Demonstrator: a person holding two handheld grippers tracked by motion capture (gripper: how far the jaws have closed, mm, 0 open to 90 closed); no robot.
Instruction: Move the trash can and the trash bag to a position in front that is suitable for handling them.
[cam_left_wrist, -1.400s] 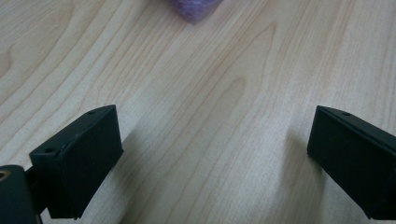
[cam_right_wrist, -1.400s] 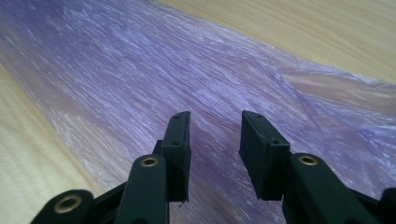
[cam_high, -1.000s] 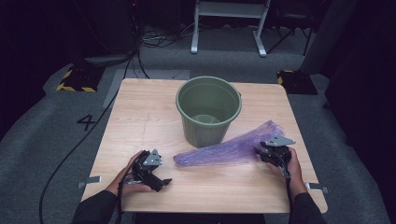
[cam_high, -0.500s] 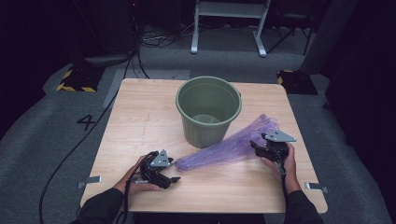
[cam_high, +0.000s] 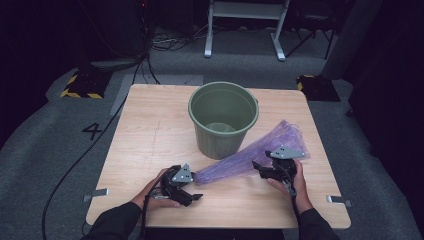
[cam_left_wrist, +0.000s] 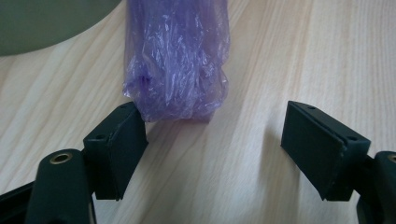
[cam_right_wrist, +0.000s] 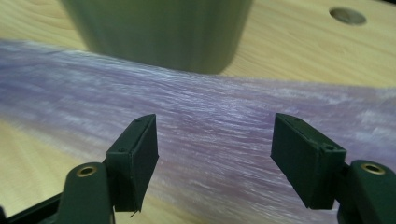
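We see a purple plastic bag (cam_high: 252, 155) lying flat on the wooden counter (cam_high: 145, 130), stretched from its bunched narrow end near the front left to its wide end near the right edge. It runs just in front of the green bucket (cam_high: 223, 119), which stands upright at the counter's middle.

Our left tongs (cam_high: 192, 192) sit at the bag's bunched end. In the left gripper view that end (cam_left_wrist: 176, 60) lies just ahead of the spread jaws, brushing one pad's tip; nothing is pinched.

Our right tongs (cam_high: 260, 167) hover over the bag's wider part, jaws wide and just opened further, the film (cam_right_wrist: 205, 130) beneath them ungripped.

Bare wood spreads along the counter's left side and behind the bucket; the front edge runs close under both hands.
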